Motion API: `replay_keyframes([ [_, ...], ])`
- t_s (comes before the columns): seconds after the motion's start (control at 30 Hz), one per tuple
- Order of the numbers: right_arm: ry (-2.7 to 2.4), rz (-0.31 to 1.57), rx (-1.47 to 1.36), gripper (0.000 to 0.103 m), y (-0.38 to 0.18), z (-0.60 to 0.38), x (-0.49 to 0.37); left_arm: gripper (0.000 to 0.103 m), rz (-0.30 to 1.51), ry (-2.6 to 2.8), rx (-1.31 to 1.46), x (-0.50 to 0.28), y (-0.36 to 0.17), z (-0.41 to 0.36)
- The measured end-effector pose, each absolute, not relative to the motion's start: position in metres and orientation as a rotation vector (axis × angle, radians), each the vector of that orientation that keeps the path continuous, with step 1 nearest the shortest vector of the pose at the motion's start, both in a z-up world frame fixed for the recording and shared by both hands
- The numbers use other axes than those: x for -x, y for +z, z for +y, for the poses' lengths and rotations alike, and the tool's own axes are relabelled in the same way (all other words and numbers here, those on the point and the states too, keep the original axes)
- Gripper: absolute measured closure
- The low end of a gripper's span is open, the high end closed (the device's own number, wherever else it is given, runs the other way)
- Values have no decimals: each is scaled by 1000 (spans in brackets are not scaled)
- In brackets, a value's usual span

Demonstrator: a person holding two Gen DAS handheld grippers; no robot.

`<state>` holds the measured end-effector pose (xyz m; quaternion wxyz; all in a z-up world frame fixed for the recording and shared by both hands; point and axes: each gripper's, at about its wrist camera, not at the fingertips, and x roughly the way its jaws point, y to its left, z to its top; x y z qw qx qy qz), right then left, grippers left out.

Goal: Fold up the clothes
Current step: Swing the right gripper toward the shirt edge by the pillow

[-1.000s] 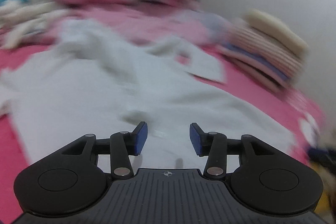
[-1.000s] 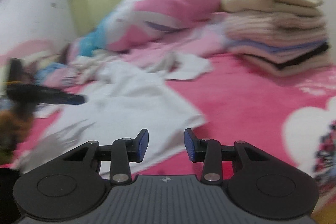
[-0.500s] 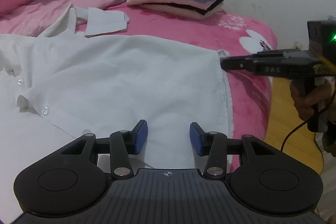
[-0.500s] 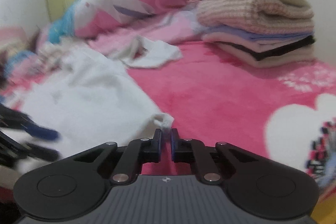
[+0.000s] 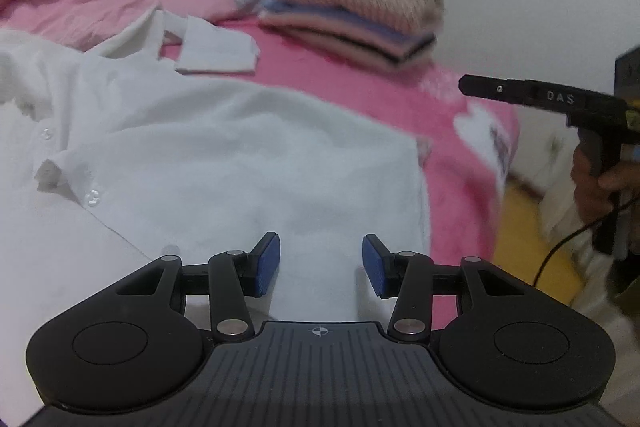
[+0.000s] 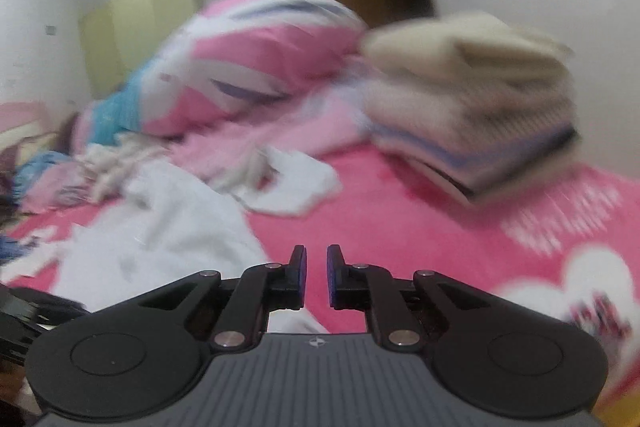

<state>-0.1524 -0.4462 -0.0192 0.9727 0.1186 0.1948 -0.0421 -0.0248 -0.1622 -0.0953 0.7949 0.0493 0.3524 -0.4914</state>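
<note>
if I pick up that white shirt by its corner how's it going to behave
Probably floppy: the white shirt lies flat with soft wrinkles, so it would drape and sag from one pinch. Likely light, being thin cloth. Its spread sleeve may trail behind.

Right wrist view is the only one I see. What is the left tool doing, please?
Observer: The left tool is open above the white shirt; nothing is between its pads.
Operator: Does my right tool touch the shirt?
Observer: No. The right tool hangs in the air beyond the shirt's right edge, apart from it; its jaws are opening, nothing between them.
Operator: Are buttons visible?
Observer: Yes, two buttons show on the shirt's left part.
</note>
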Motion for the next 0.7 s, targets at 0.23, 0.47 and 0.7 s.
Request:
replay_keyframes([
  [0.23, 191, 465, -80, 84, 37, -378, 44, 58, 868, -1059, -76, 1, -113, -167],
  [0.47, 426, 538, 228, 83, 25, -268, -81, 58, 879, -1104, 65, -10, -126, -154],
  [0.7, 546, 488, 690, 66, -40, -168, -176, 58, 872, -1134, 98, -14, -129, -150],
])
